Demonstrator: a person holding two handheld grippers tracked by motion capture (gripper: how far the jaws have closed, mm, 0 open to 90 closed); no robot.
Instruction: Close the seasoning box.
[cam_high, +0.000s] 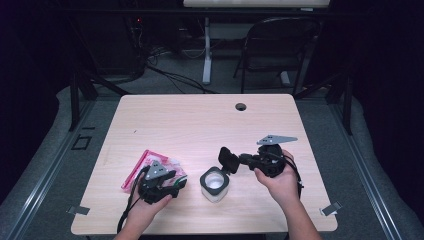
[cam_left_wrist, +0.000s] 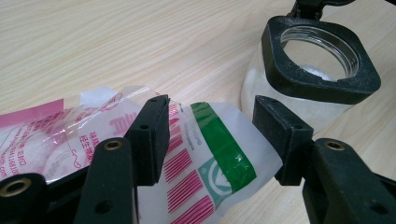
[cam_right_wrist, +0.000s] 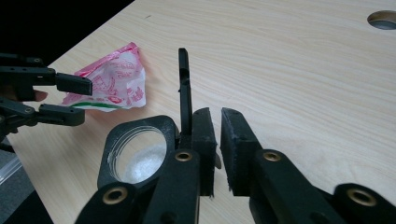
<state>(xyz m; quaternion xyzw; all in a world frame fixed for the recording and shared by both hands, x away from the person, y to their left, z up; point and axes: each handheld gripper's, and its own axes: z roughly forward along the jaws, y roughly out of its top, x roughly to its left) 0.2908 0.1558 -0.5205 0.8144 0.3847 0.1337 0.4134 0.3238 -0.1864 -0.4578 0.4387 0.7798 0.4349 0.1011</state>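
A pink, white and green plastic bag lies flat at the front left of the wooden table. My left gripper is open, and the bag's green-striped corner lies between its jaws. A clear jar with a black square rim stands at the front middle with something white inside. Its black lid is tipped up on edge. My right gripper is beside the lid. In the right gripper view the lid stands against the outer side of one jaw. The pads are almost together with nothing seen between them.
A round cable hole sits near the table's far edge. A dark chair and a desk leg stand on the floor beyond. Metal clips mark the table's front corners. Bare wood stretches behind the jar.
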